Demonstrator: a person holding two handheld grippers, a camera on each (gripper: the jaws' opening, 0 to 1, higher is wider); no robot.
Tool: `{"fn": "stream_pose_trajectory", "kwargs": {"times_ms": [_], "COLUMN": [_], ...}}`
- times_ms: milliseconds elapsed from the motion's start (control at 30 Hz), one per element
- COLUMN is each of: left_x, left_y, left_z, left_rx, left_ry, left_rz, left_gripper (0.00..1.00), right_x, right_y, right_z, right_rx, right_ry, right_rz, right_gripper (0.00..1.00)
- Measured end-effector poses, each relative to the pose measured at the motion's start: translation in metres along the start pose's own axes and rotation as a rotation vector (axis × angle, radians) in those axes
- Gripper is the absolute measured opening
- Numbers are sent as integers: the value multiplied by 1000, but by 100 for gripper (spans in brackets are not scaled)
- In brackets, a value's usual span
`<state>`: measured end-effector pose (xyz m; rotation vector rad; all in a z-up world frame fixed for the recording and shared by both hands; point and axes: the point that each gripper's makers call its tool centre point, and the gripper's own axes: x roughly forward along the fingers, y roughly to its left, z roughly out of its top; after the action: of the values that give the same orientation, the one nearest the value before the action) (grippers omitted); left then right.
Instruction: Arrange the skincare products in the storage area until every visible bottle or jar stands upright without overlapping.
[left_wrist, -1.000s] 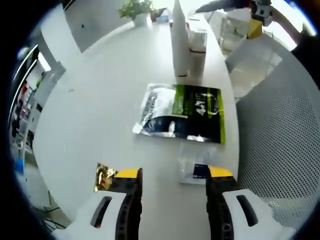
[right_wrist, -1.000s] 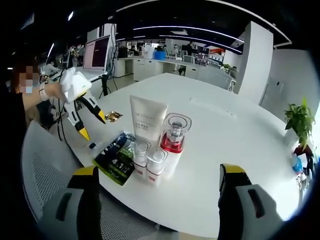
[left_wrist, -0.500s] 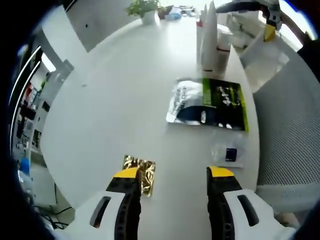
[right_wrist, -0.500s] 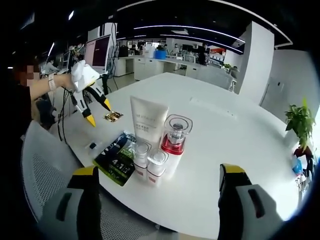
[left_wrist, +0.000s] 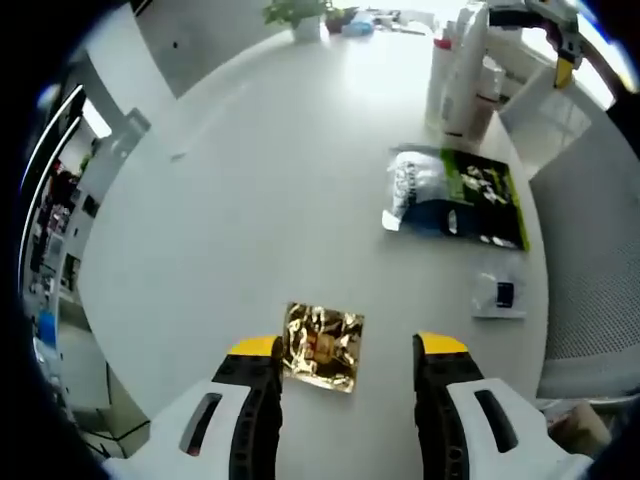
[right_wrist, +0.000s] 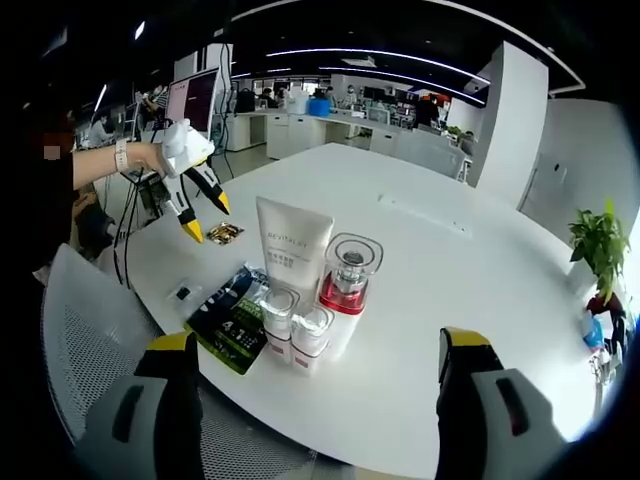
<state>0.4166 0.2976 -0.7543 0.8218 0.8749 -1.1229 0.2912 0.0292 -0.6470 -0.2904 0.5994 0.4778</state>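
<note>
Table (left_wrist: 200, 180) fills the left gripper view, and low at centre we see a gold foil sachet (left_wrist: 322, 346) lying flat between our left gripper's (left_wrist: 345, 352) wide-open, empty jaws. Right of it sits a small clear packet (left_wrist: 500, 297), above it a green-black pouch (left_wrist: 462, 192). In the right gripper view, the tube (right_wrist: 291, 247), red-based bottle (right_wrist: 346, 287) and two small jars (right_wrist: 297, 328) stand upright, clustered at centre; our right gripper (right_wrist: 315, 355) gapes wide, holding nothing.
</note>
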Motion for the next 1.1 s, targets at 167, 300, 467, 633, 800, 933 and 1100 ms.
{"fn": "stream_pose_trajectory", "kwargs": {"times_ms": [167, 300, 467, 633, 800, 933, 1100], "left_x": [6, 11, 17, 24, 27, 28, 29], "left_y": [7, 12, 15, 17, 18, 19, 15], "left_z": [-6, -12, -14, -17, -19, -16, -16], "left_rx": [19, 22, 27, 41, 48, 54, 32], "left_ry": [28, 53, 61, 76, 85, 75, 73], "left_rz": [-10, -12, -30, -46, -74, -79, -121], "left_gripper": [49, 49, 47, 46, 46, 44, 39], "right_x": [1, 1, 2, 4, 4, 4, 4], "right_y": [-1, -4, -6, -6, -8, -9, -10], "right_z": [-2, -2, -5, -5, -4, -7, -8], "right_rx": [6, 16, 22, 26, 34, 39, 44], "right_ry": [9, 9, 18, 23, 22, 29, 29], "right_rz": [-3, -10, -15, -16, -21, -25, -27], "right_gripper": [100, 100, 100, 100, 100, 100, 100]}}
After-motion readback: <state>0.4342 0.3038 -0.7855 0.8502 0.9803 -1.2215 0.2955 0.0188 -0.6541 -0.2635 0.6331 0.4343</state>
